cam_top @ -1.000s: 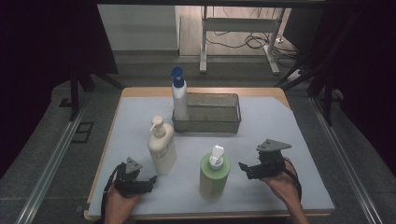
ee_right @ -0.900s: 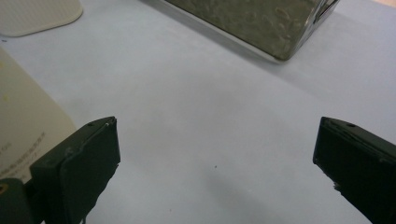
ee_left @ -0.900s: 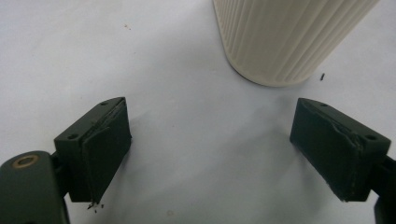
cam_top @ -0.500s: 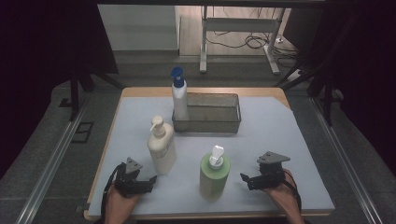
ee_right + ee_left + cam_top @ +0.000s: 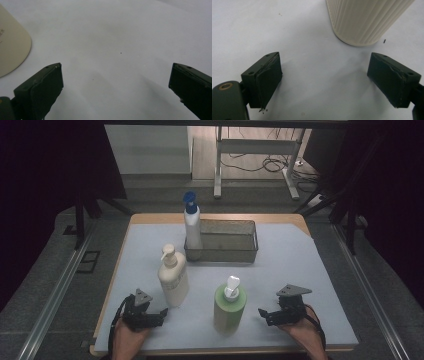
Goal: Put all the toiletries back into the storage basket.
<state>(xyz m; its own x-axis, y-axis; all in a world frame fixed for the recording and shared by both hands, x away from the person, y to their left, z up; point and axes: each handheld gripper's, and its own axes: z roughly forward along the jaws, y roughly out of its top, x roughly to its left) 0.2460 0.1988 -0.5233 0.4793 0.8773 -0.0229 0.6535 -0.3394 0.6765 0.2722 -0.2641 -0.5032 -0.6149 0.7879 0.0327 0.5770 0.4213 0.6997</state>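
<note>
Resting low near the front edge of the worktop [image 5: 320,270]: left hand-held gripper [image 5: 161,312] by the front-left corner, right hand-held gripper [image 5: 263,314] toward the front-right, both gaping wide, gripping nothing. Sitting just ahead of the left one, cream pump bottle [image 5: 173,280], ribbed plastic wall, rounded base, upright for a side grasp. Standing between the two grippers, green pump bottle [image 5: 229,306], squat cylinder, white pump. Waiting near the back edge, wire-mesh basket [image 5: 245,254], blue-capped white bottle [image 5: 192,227] standing at its left end. Covering the worktop, smooth pale sheet [image 5: 120,37].
</note>
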